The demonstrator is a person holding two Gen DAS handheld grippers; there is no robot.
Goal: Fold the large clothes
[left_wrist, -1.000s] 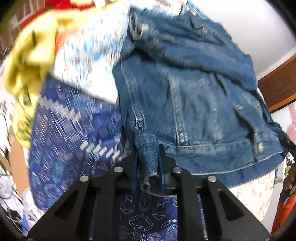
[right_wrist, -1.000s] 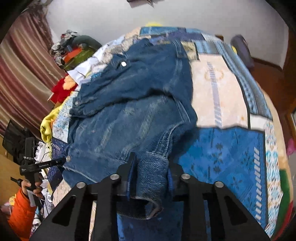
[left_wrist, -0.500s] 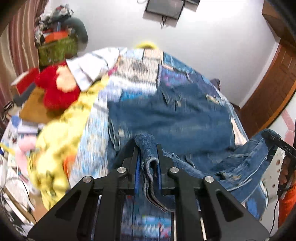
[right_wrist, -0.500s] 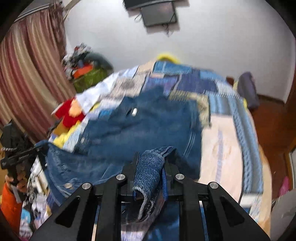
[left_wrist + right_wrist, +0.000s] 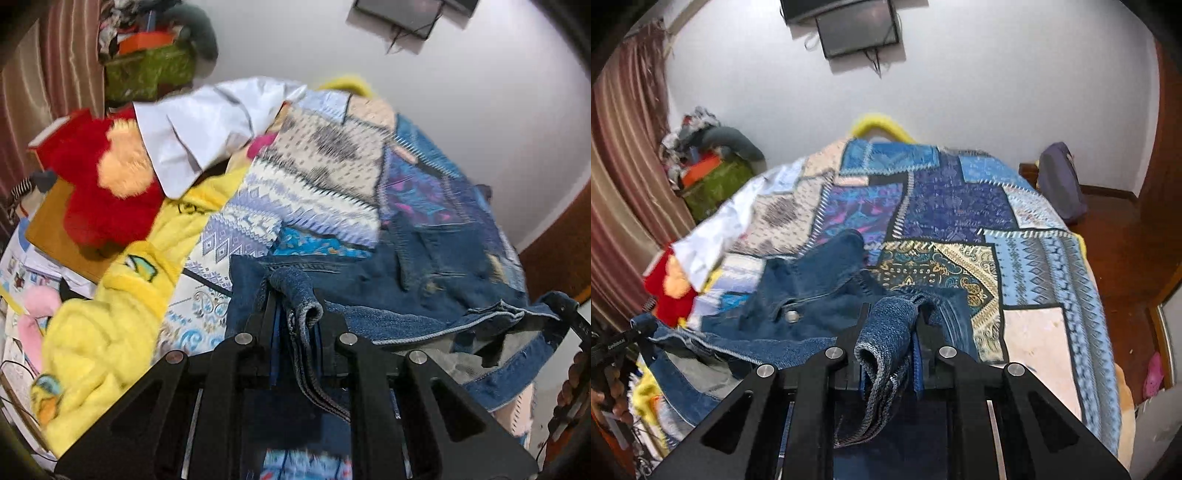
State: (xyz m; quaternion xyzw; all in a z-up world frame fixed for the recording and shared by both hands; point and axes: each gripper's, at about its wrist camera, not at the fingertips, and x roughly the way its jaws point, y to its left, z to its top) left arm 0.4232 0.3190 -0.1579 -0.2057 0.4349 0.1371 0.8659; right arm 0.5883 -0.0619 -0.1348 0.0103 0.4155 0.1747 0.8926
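A blue denim jacket (image 5: 424, 280) hangs between my two grippers above the patchwork bedspread (image 5: 314, 177). My left gripper (image 5: 297, 306) is shut on a folded hem corner of the jacket. My right gripper (image 5: 892, 314) is shut on the other hem corner, which droops over its jaws. The jacket also shows in the right wrist view (image 5: 812, 295), its far part resting on the bedspread (image 5: 960, 206). The right gripper appears at the right edge of the left wrist view (image 5: 565, 310); the left gripper appears at the left edge of the right wrist view (image 5: 617, 343).
A yellow plush blanket (image 5: 110, 325), a red plush toy (image 5: 99, 192) and a white garment (image 5: 199, 129) lie along the bed's left side. A green bin (image 5: 713, 184) with clutter stands by the curtain. A purple bag (image 5: 1062, 181) sits on the wooden floor at the right.
Both grippers have lifted the jacket's hem up off the bed and carried it forward. The views have swung from looking down at the jacket to looking across the bed at the wall.
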